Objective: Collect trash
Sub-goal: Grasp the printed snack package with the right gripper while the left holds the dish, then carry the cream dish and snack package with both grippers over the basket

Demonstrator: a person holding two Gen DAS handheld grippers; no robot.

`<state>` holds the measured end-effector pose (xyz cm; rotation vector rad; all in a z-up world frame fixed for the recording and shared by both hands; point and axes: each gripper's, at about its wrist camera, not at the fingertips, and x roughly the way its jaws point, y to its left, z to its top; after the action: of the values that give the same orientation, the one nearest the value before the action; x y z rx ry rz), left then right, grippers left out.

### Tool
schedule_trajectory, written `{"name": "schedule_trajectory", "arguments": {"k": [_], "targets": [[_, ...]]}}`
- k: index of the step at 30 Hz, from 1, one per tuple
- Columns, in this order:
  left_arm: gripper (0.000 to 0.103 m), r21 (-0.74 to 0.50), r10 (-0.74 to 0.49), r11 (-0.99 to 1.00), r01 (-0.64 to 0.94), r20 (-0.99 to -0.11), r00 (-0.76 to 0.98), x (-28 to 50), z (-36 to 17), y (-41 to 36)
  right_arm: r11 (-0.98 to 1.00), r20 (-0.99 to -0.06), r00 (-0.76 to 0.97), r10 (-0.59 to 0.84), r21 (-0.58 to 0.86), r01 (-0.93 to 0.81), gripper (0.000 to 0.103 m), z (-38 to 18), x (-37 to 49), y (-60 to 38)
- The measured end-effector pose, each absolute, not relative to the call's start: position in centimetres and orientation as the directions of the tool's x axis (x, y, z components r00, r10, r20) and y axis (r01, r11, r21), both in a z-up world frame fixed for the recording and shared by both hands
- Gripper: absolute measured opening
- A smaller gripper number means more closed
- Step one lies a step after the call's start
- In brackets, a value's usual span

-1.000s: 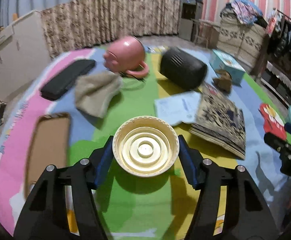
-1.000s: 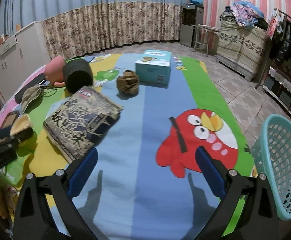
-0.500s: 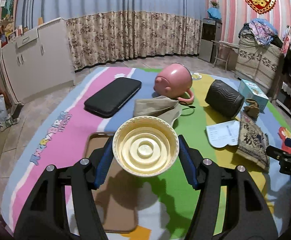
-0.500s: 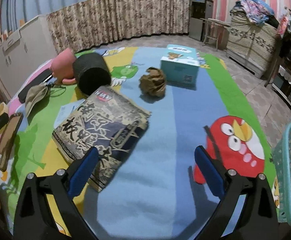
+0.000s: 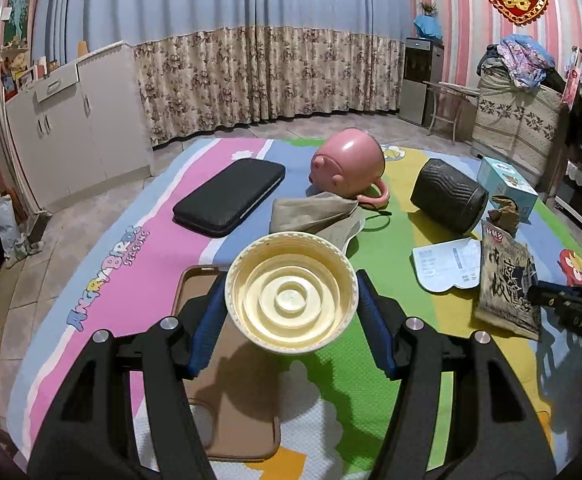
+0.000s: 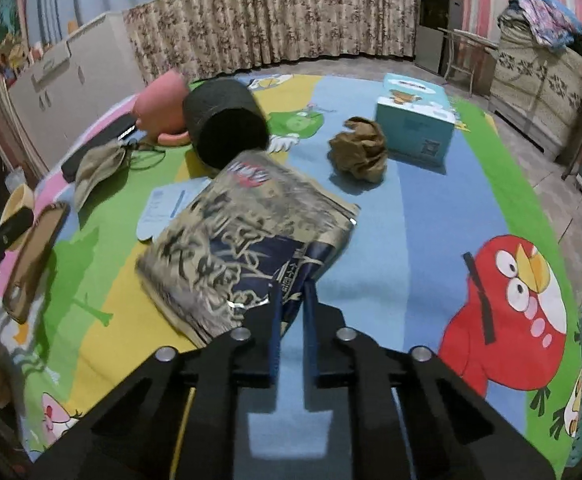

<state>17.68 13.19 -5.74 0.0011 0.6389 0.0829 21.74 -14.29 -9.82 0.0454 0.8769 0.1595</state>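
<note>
My right claw (image 6: 292, 322) pinches the snack bag's (image 6: 247, 240) near corner.
The bag lies on the mat, long axis running ahead-left; my left claw (image 5: 291, 300) grips a cream lid (image 5: 291, 294).

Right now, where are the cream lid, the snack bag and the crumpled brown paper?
cream lid (image 5: 291, 296): left wrist view, on its inner rings.
snack bag (image 6: 247, 240): right wrist view, middle of its printed face.
crumpled brown paper (image 6: 359, 148): right wrist view, centre of the wad.

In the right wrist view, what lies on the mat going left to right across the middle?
Brown phone case → crinkled printed snack bag → crumpled brown paper ball → light blue tissue box.
</note>
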Motion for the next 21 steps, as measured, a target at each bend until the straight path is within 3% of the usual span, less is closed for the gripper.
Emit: {"name": "schedule_trajectory", "arguments": {"k": [21], "targets": [[0.061,0.063,-0.029,0.995,0.072,-0.524,0.851,16.4,-1.6,2.9,0.988,-0.584,0.81,0.048,0.145,0.046,0.004,-1.8,14.7,-28.3]]}}
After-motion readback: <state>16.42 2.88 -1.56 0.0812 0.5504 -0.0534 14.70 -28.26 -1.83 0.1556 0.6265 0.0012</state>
